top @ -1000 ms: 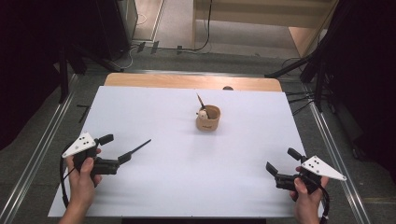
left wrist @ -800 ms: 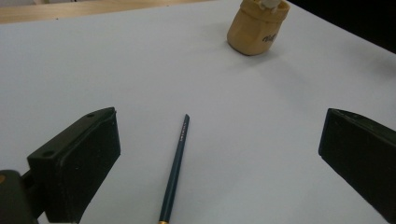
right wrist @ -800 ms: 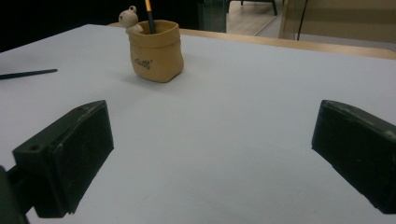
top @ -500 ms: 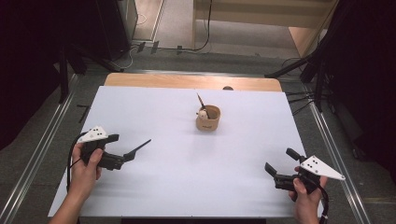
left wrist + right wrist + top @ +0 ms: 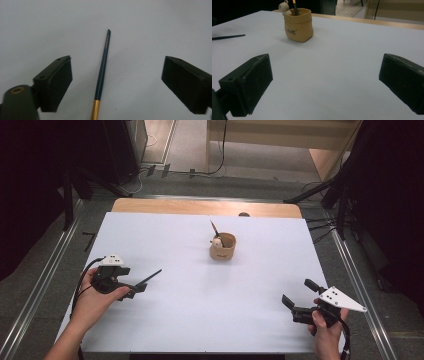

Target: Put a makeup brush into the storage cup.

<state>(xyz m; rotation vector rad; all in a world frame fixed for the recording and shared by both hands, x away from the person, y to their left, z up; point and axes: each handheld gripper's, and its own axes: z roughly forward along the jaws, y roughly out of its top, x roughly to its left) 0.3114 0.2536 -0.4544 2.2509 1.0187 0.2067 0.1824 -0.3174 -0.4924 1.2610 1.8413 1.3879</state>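
Left gripper view: dark blue pencil [image 5: 103, 67] with gold band lying flat on white table [image 5: 150, 30], sitting between two black jaws, touching neither. Left gripper [image 5: 116, 82] standing wide, jaws just closing in a little, nothing gripped. High view: pencil [image 5: 150, 277] lying near table's left edge, well apart from tan pot [image 5: 223, 248] holding another pencil [image 5: 215, 230] at centre. Right gripper [image 5: 298, 301] resting near right front corner, gaping wide, holding nothing.

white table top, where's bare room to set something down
Most of the white table top is bare: the far-left corner, the far-right side beyond the tan pen holder, and the wide middle between both hands. Crowded spots: the dark brush by the left claw and the holder itself.
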